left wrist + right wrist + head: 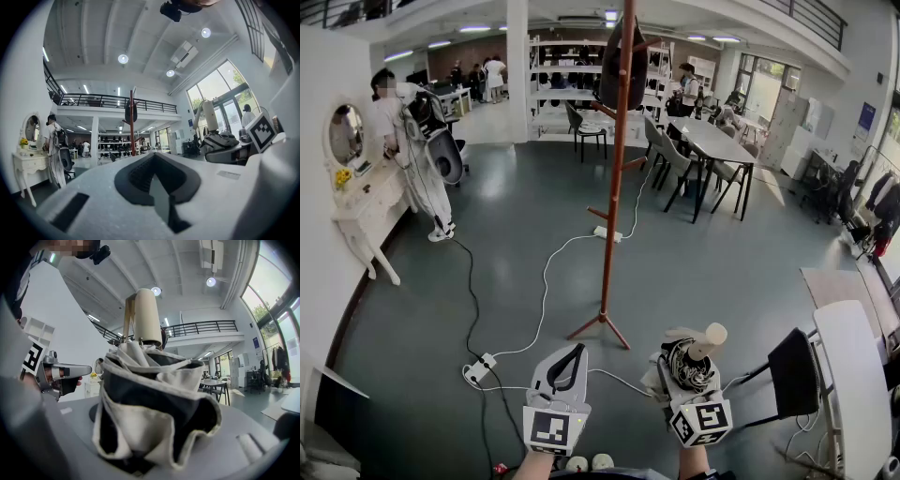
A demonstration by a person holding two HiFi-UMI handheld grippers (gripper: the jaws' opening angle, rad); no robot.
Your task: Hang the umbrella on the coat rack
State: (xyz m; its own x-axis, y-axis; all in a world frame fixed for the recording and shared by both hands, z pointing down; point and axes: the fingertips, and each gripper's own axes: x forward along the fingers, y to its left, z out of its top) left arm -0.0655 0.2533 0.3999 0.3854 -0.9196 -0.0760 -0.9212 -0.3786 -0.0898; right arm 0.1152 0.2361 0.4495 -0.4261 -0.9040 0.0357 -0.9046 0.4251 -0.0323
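A folded umbrella [687, 364] in black and cream fabric sits between the jaws of my right gripper [689, 367], which is shut on it. Its cream handle [712, 336] sticks out ahead; in the right gripper view the umbrella [150, 399] fills the middle and the handle [146, 317] rises above it. The coat rack [614, 187], a reddish-brown pole on splayed feet, stands on the floor just beyond both grippers, with a dark item [623, 66] hanging near its top. My left gripper [569, 361] is beside the right one, shut and empty. The left gripper view shows the coat rack [132, 124] far ahead.
A white cable and a power strip [478, 370] lie on the floor left of the rack's feet. A black chair [792, 370] and a white table [853, 375] stand at the right. A person [412, 159] stands by a white dressing table [366, 211] at the left. Tables and chairs [712, 150] stand behind.
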